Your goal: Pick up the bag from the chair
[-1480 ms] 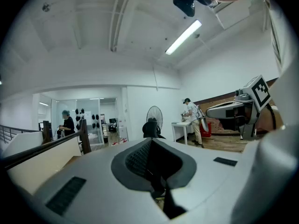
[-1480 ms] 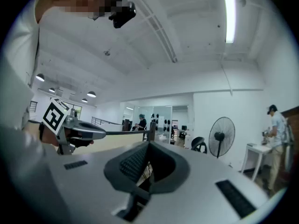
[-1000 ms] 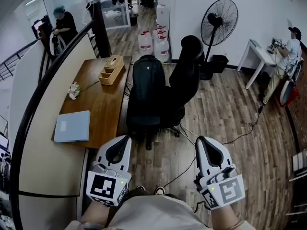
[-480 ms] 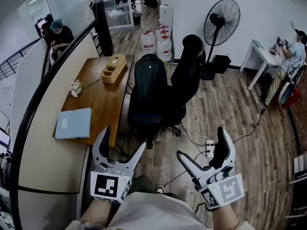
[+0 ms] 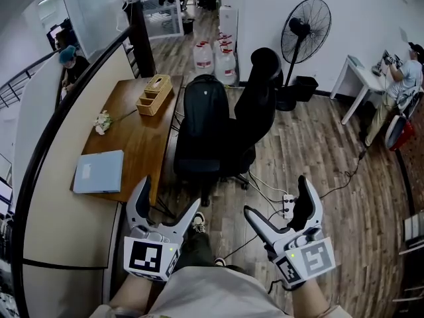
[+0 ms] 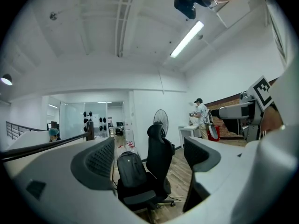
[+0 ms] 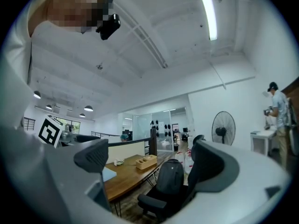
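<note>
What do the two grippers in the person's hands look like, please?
Both the left gripper and right gripper are pale grey plastic, with two curved tongs lined by dark ribbed pads. Each carries a cube with a black-and-white square marker and a small green light.

The head view looks forward and steeply down from above, with the chair (image 5: 255, 111) well ahead. Both gripper views sit low and well short of the chair, facing it nearly level. All three share the chair, the bag (image 5: 204, 108) on it and the fan (image 5: 305, 28) behind it.
</note>
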Demonstrator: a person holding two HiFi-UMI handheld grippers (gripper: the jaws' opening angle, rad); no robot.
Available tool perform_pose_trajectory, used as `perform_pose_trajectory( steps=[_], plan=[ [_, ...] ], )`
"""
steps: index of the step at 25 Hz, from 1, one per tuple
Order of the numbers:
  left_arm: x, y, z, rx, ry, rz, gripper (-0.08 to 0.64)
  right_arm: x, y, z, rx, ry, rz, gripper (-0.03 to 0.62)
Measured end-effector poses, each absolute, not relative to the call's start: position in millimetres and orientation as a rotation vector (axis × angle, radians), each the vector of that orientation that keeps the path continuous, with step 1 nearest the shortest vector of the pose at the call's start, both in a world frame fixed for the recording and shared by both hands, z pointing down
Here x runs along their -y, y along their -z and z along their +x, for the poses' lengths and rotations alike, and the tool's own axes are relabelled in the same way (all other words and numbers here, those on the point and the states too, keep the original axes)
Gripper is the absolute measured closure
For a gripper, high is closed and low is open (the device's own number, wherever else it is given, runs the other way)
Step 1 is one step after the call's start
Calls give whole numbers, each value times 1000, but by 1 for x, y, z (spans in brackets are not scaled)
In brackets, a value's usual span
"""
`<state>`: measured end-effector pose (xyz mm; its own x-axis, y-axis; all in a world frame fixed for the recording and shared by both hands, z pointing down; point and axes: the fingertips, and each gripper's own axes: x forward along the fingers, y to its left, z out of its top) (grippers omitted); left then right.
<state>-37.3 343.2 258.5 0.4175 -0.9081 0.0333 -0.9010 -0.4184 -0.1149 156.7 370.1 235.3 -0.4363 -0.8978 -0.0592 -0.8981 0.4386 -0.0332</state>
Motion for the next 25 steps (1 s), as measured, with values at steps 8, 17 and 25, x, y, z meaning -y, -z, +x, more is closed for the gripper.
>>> perform_pose_trajectory(
  steps=[8, 17, 25],
  plan=[
    [-313, -270, -35, -1646, 164, -2592, 115, -339, -248, 159, -2636, 2, -1646, 12],
    [-249, -284, -44, -1635, 196, -2608, 115, -273, -264, 145, -2675, 28, -1646, 12],
    [-153, -289, -67, -1619, 212, -2651, 115, -179, -269, 119, -2699, 72, -1680, 14]
  ],
)
